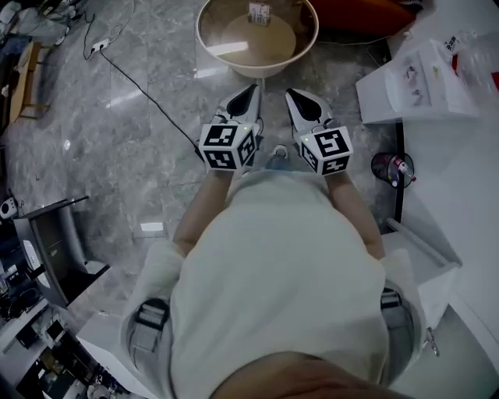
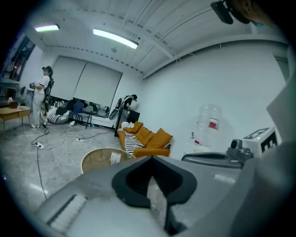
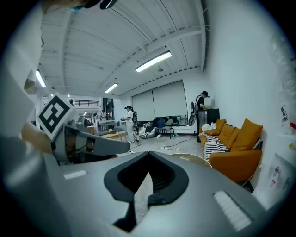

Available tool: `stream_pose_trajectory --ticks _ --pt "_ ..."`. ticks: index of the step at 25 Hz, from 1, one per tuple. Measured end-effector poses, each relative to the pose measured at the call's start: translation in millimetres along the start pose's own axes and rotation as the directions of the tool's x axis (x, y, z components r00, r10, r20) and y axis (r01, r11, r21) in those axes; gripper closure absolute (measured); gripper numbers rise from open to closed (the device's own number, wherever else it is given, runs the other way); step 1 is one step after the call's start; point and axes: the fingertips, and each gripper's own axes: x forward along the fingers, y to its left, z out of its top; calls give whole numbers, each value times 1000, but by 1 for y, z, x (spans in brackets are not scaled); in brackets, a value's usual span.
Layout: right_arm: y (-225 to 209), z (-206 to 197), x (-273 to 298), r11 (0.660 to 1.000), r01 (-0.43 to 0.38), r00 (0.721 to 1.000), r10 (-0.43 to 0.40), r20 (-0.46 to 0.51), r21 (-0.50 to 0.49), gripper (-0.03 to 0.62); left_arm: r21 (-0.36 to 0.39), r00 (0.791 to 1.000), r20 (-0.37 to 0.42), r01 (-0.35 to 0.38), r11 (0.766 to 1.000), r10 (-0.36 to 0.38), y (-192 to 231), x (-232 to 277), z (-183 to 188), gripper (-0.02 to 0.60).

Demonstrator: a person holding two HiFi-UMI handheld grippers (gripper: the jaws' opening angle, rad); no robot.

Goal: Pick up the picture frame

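A small picture frame (image 1: 260, 12) stands on a round wooden-topped table (image 1: 234, 58) at the top of the head view. In the left gripper view the frame shows as a pale card (image 2: 115, 158) on the same table (image 2: 95, 162). The person holds both grippers side by side at chest height, short of the table. My left gripper (image 1: 248, 95) points toward the table's near rim, jaws shut and empty (image 2: 152, 159). My right gripper (image 1: 299, 97) is level with it, also shut on nothing (image 3: 149, 155). The table's rim (image 3: 194, 159) peeks over the right jaws.
A white desk (image 1: 460, 179) with a white box (image 1: 417, 82) and a pen cup (image 1: 392, 167) lines the right side. A black cable (image 1: 148, 97) crosses the marble floor. An orange sofa (image 2: 148, 139) sits beyond the table. People stand far back in the room.
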Motion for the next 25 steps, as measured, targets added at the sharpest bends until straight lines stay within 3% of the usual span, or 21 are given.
stream_pose_trajectory --ticks 13,25 --pt "-29 0 5 999 -34 999 34 19 -8 594 -53 996 1 -87 995 87 13 12 -10 580" --pt "-43 -7 28 997 -79 997 79 -15 -13 594 -99 990 -65 -129 987 123 23 31 -31 580"
